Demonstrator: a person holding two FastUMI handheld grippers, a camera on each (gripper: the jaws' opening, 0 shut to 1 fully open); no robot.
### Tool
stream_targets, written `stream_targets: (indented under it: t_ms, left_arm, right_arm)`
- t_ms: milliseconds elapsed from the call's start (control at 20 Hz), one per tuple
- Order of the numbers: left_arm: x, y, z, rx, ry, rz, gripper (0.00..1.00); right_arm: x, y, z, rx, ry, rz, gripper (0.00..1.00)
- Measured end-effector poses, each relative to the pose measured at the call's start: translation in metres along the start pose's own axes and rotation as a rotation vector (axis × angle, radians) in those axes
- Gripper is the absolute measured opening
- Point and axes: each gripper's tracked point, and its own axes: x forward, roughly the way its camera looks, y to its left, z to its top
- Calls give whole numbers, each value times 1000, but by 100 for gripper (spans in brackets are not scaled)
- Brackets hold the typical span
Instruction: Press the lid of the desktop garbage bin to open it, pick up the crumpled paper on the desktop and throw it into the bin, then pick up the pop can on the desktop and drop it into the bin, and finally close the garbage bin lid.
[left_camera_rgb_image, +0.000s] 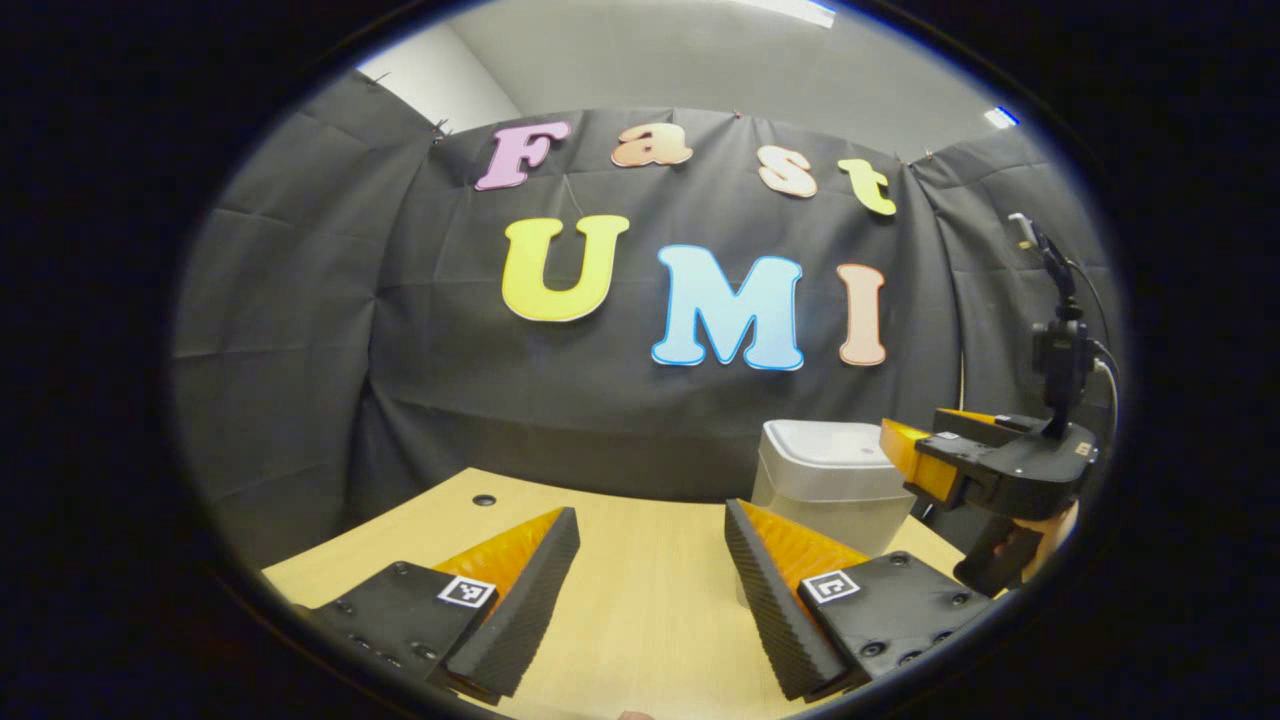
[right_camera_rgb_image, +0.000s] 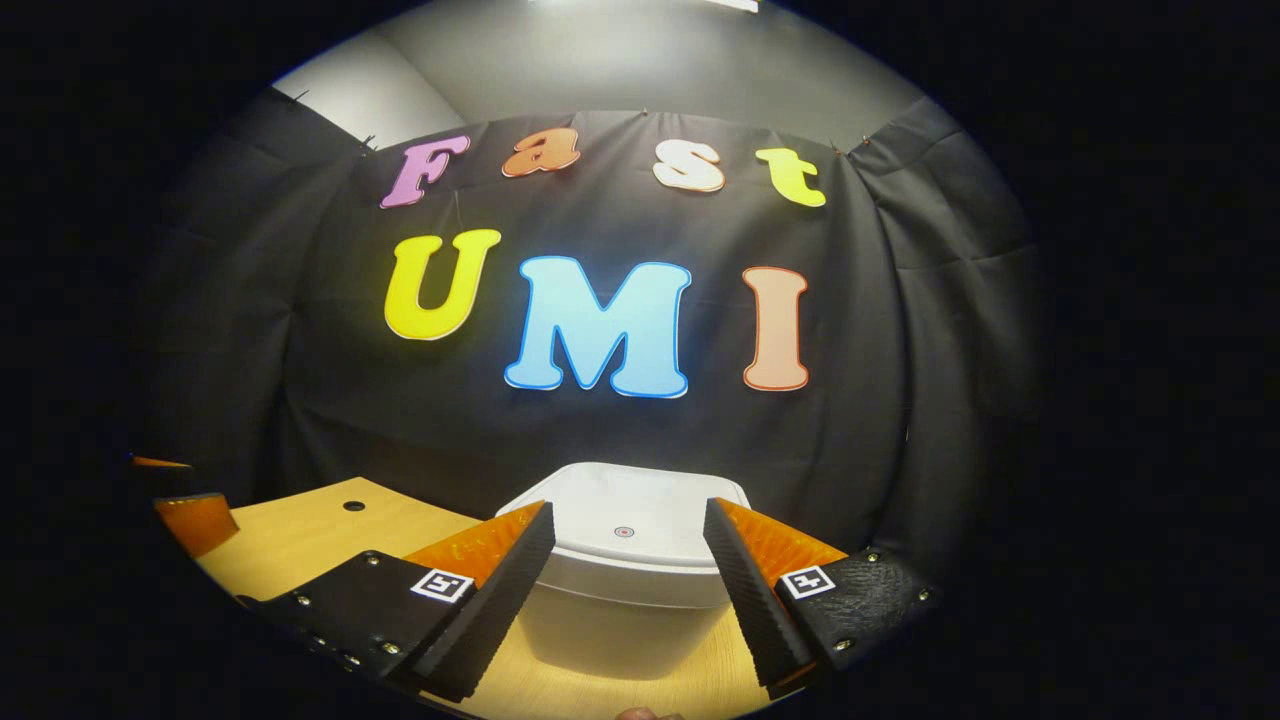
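The white desktop bin (right_camera_rgb_image: 620, 600) stands on the wooden desk just ahead of my right gripper (right_camera_rgb_image: 628, 512), its lid (right_camera_rgb_image: 640, 500) down and flat with a small red dot in the middle. The right gripper is open, holds nothing, and its fingers frame the lid from slightly above. In the left gripper view the same bin (left_camera_rgb_image: 830, 480) stands at the right, and the right gripper (left_camera_rgb_image: 915, 440) hovers at its upper right edge, held by a hand (left_camera_rgb_image: 1055, 530). My left gripper (left_camera_rgb_image: 648, 520) is open over bare desk, left of the bin, with nothing between its fingers.
The light wooden desk (left_camera_rgb_image: 640, 600) has a small round cable hole (left_camera_rgb_image: 484, 499) near its back left. Black cloth walls close the booth right behind the bin and on both sides. One of the left gripper's fingers (right_camera_rgb_image: 195, 522) shows at the far left of the right gripper view.
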Motion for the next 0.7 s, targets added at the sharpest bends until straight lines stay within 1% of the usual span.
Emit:
stream_targets:
  t_ms: [100, 350, 400, 550, 600, 650, 700]
  left_arm:
    - [-2, -8, 2, 0, -10, 1, 100]
    - [-8, -21, 7, -3, -31, 10, 100]
    - [-8, -22, 9, 0, -39, 12, 89]
    - [-9, -22, 19, 4, -71, 17, 100]
    - [-10, -21, 20, -1, -78, 14, 89]
    - [-11, -20, 22, -6, -85, 13, 100]
    - [-11, -19, 23, -9, -88, 9, 100]
  right_arm:
    - [-17, -2, 5, 12, -10, 12, 96]
    - [-58, -2, 5, -4, -4, 54, 96]
    - [-65, 0, 3, -5, 2, 62, 96]
    - [-84, -1, -2, -2, 7, 58, 96]
    - [-88, -2, -4, -3, 8, 52, 96]
    - [-93, -1, -6, -8, 11, 50, 96]
    - [-97, 1, -8, -15, 12, 48, 96]
